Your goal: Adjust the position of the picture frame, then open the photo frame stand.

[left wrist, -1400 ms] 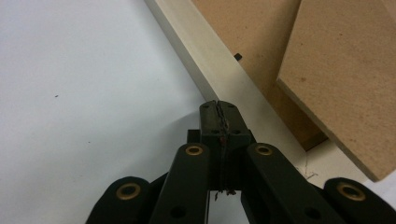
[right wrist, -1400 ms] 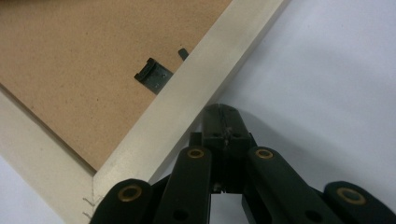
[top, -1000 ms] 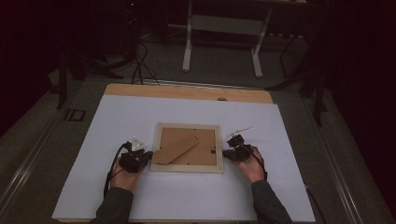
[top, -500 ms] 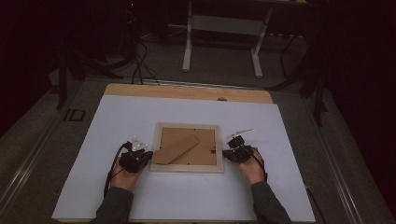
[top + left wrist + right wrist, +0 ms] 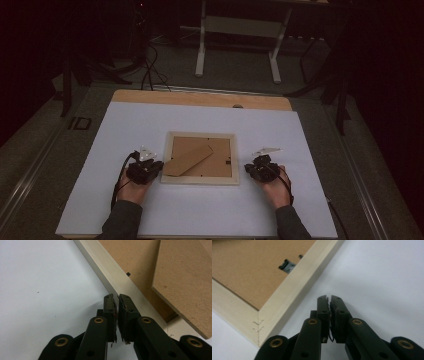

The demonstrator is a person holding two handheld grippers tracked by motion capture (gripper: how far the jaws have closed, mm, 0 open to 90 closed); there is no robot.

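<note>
A pale wooden picture frame lies face down in the middle of the white table top, its brown backing board up and its easel stand lying slantwise. My left gripper sits at the frame's left rail, tips almost at the wood. My right gripper is just off the frame's right rail, near its front corner. Both pairs of jaws have just been opening. They stand a thin slit apart with nothing between them in the left gripper view and the right gripper view.
A small metal clip holds the backing at the right rail. The white sheet covers a wooden table with its far edge bare. Beyond it are a dark floor, cables and a white stand.
My right gripper has drawn a little to the right, away from the frame's rail. The left hand and the frame have stayed put.
</note>
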